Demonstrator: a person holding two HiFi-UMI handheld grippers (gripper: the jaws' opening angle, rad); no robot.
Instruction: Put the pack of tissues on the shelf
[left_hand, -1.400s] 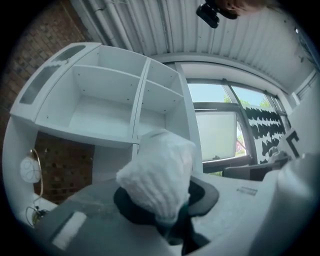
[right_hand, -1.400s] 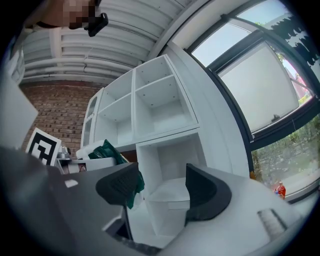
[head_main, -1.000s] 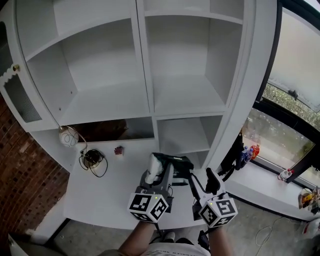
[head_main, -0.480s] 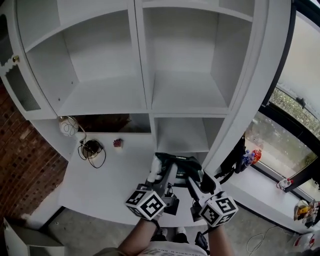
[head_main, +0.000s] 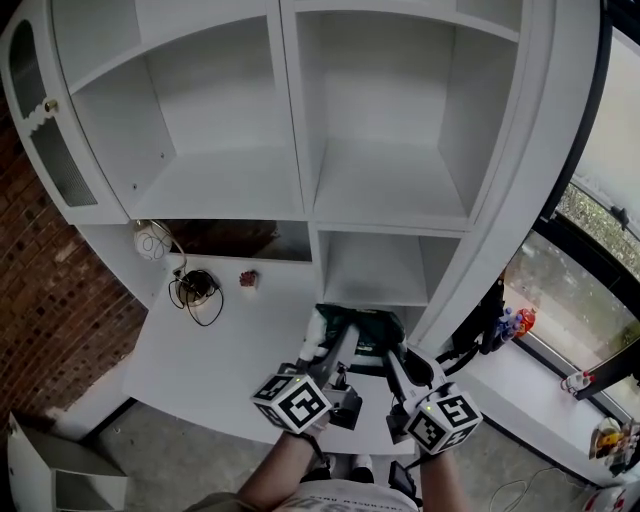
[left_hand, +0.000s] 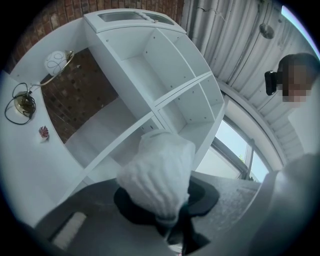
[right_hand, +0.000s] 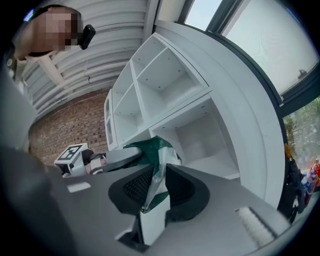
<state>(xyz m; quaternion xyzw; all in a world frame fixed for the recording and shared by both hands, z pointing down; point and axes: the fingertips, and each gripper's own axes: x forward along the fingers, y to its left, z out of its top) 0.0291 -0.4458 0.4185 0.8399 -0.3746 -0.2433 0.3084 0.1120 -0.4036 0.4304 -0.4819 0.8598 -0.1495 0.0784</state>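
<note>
The pack of tissues (head_main: 356, 327), green and white, hangs between my two grippers just above the white desk (head_main: 225, 350), in front of the low right cubby (head_main: 372, 272) of the white shelf unit. My left gripper (head_main: 323, 346) is shut on the pack's crumpled white end (left_hand: 158, 176). My right gripper (head_main: 393, 358) is closing its jaws, and the green and white wrapper edge (right_hand: 156, 162) is pinched between them. The left gripper's cube (right_hand: 71, 152) shows beyond the pack in the right gripper view.
A coiled cable with a small lamp base (head_main: 196, 289), a white round lamp head (head_main: 150, 243) and a small red object (head_main: 247, 278) lie at the desk's back left. Brick wall (head_main: 60, 300) stands left. A window sill with small bottles (head_main: 512, 324) runs at right.
The right gripper's jaws have closed from wide open onto the pack's wrapper. Both grippers and the pack have edged a little toward the shelf.
</note>
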